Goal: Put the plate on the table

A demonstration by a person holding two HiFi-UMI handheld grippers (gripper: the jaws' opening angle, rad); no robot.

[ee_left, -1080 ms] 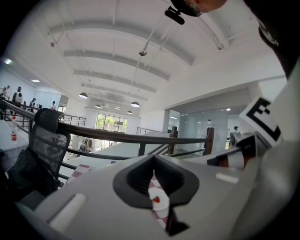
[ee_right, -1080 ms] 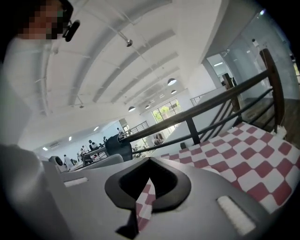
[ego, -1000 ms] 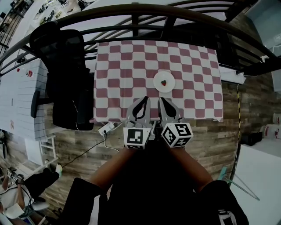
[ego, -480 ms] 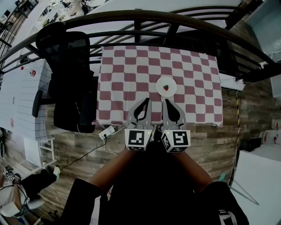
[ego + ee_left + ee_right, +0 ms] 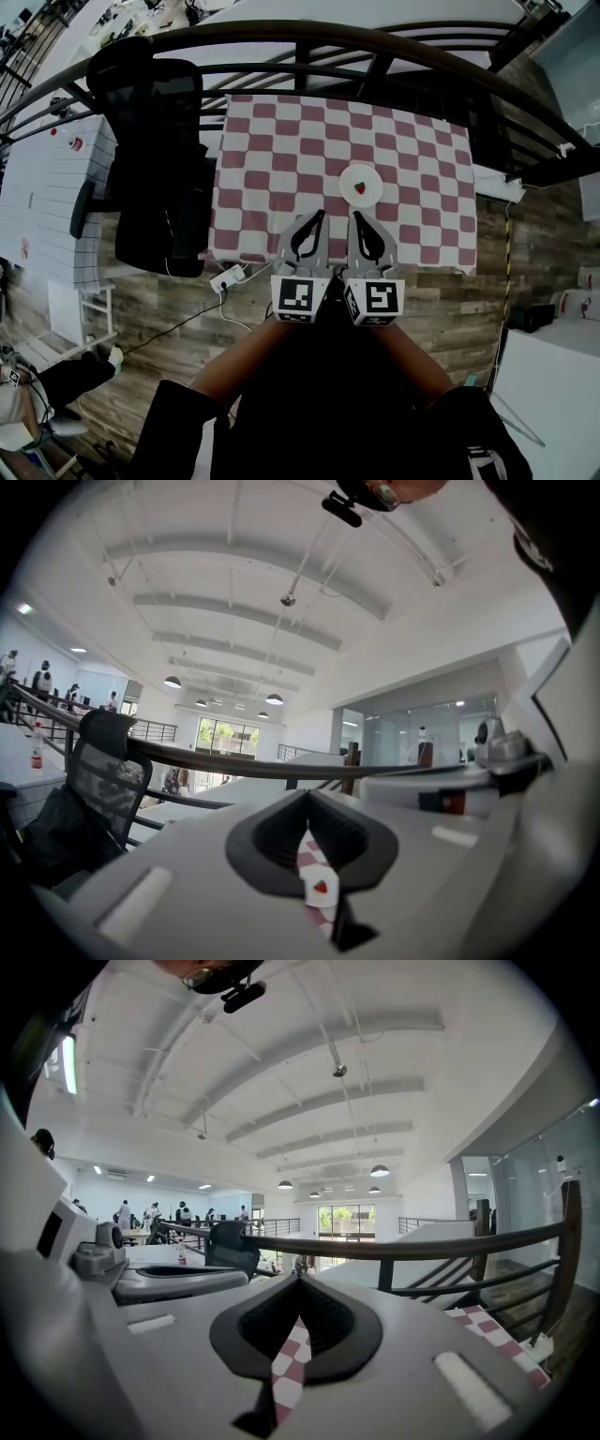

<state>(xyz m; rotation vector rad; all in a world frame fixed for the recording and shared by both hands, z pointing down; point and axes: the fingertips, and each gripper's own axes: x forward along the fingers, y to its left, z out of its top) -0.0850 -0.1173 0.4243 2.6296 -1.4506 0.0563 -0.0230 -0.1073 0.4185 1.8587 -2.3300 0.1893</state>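
Already the plate (image 5: 359, 182) sits flat on the checked table (image 5: 272, 141), right of centre and nearer the front edge than the back, a strawberry (image 5: 360, 188) on it. Just short of that front edge hang the left gripper (image 5: 314, 216) and right gripper (image 5: 356, 217), side by side, both with jaws pressed together on nothing. The placing looks done. A careless forward swing could still nudge the plate or snag the cloth.
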